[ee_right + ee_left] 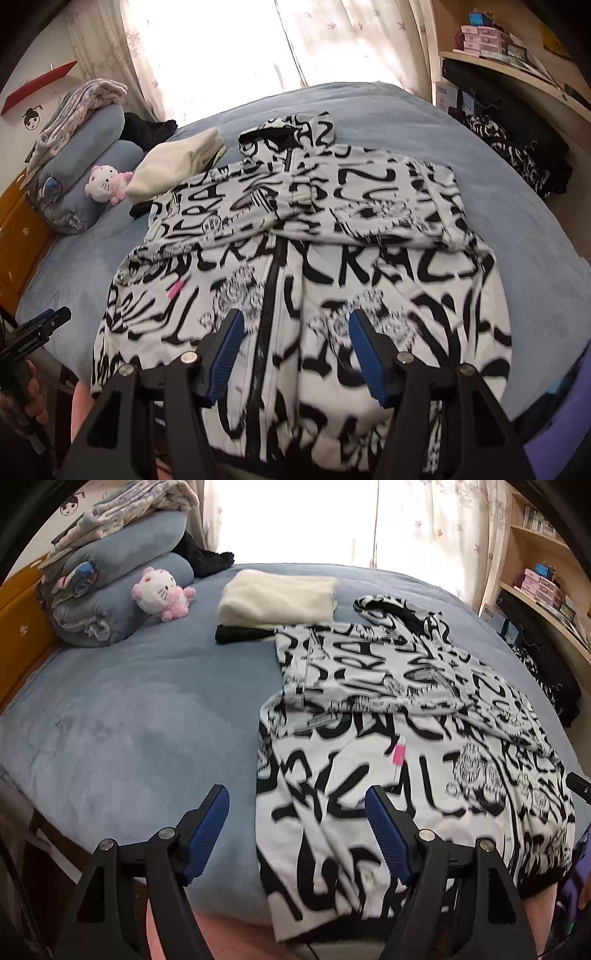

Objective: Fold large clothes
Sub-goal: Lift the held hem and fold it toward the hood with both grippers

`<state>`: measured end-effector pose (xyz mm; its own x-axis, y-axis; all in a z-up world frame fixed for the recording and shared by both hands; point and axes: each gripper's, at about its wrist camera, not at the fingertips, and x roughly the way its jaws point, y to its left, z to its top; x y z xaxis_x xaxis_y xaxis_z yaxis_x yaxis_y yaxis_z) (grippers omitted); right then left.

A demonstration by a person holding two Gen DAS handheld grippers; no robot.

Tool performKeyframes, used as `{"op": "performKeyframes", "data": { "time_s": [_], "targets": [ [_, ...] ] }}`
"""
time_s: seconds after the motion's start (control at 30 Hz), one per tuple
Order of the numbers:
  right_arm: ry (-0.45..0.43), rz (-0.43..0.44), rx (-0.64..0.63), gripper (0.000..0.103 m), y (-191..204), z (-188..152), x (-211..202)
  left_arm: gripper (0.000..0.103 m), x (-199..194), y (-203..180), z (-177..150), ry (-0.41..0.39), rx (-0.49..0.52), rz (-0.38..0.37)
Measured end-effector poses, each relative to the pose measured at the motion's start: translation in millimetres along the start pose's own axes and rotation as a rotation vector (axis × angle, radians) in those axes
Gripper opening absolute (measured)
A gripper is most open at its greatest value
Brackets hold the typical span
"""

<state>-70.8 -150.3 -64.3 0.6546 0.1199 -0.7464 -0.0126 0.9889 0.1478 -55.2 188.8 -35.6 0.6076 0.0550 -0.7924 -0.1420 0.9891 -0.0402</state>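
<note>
A white hooded jacket with black graffiti print (pixel 295 236) lies flat, front up, on the blue bed, zip closed, both sleeves folded across the chest. It also shows in the left wrist view (pixel 406 738), with a small pink tag (pixel 399 755). My left gripper (pixel 297 801) is open and empty, hovering over the jacket's lower left edge. My right gripper (pixel 295 325) is open and empty, above the lower middle of the jacket by the zip. The left gripper also shows at the left edge of the right wrist view (pixel 40 328).
A folded cream garment (pixel 277 596) lies on a black one (pixel 240 633) behind the jacket. Rolled blue bedding (pixel 122 587) with a pink plush cat (pixel 162 592) sits at the far left. Dark clothes (pixel 517 155) and shelves (pixel 546 572) are on the right. The blue bedspread (pixel 129 720) spreads leftward.
</note>
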Motion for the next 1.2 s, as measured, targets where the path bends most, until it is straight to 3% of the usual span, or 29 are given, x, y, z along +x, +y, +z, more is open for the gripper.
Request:
{"op": "performKeyframes", "data": {
  "time_s": [0.33, 0.43, 0.77, 1.0, 1.2],
  "targets": [
    [0.052, -0.019, 0.031, 0.060, -33.8, -33.0, -16.9, 0.075, 16.3, 12.4, -40.3, 0.107, -0.032, -0.062],
    [0.068, -0.043, 0.023, 0.066, -47.0, -38.1, -19.5, 0.075, 25.9, 14.1, -47.0, 0.138, -0.038, -0.084],
    [0.161, -0.090, 0.177, 0.067, -130.1, -61.2, -13.1, 0.075, 66.9, 15.7, -59.1, 0.248, -0.081, -0.205],
    [0.231, -0.016, 0.275, 0.067, -152.4, -79.0, 12.3, 0.086, 84.6, 5.8, -57.7, 0.252, -0.075, -0.199],
    [0.198, 0.047, 0.282, 0.066, -151.5, -79.3, 19.9, 0.090, 94.9, 6.9, -55.6, 0.259, -0.085, -0.225]
  ]
}}
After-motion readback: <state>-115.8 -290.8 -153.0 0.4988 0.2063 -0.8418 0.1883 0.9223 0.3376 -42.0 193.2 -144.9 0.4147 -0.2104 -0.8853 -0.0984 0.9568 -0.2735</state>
